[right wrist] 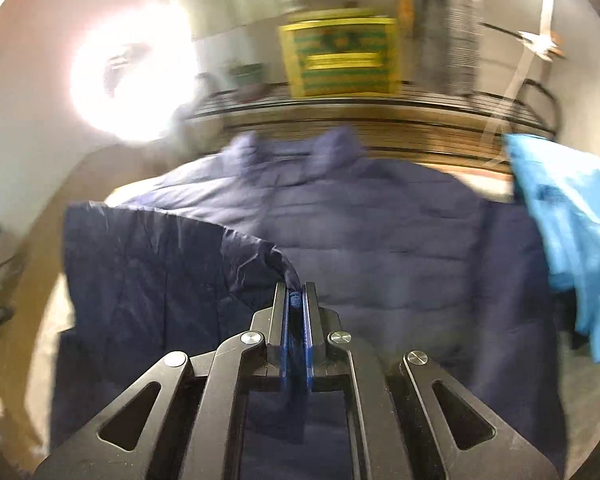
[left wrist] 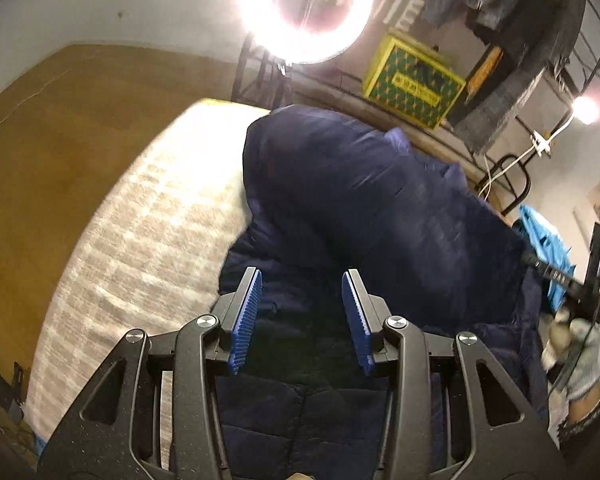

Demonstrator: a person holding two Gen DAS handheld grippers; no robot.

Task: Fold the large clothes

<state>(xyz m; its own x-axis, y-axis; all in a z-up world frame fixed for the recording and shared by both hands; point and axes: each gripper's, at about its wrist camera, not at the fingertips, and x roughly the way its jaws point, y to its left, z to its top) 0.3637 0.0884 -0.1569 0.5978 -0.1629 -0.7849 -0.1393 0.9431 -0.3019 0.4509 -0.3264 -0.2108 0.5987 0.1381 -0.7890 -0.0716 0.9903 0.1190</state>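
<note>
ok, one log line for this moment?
right tool: shut on navy puffer jacket edge, lifted | left tool: open over jacket, nothing gripped | jacket: on mattress | fold: unfinished

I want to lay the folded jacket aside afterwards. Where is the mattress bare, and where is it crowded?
Bare: the pale patterned mattress left of the navy quilted jacket, between it and the brown wooden floor. Crowded: the right side, where the crumpled light-blue garment lies against the jacket, whose edge the right gripper pinches. The open left gripper hovers over the jacket.
</note>
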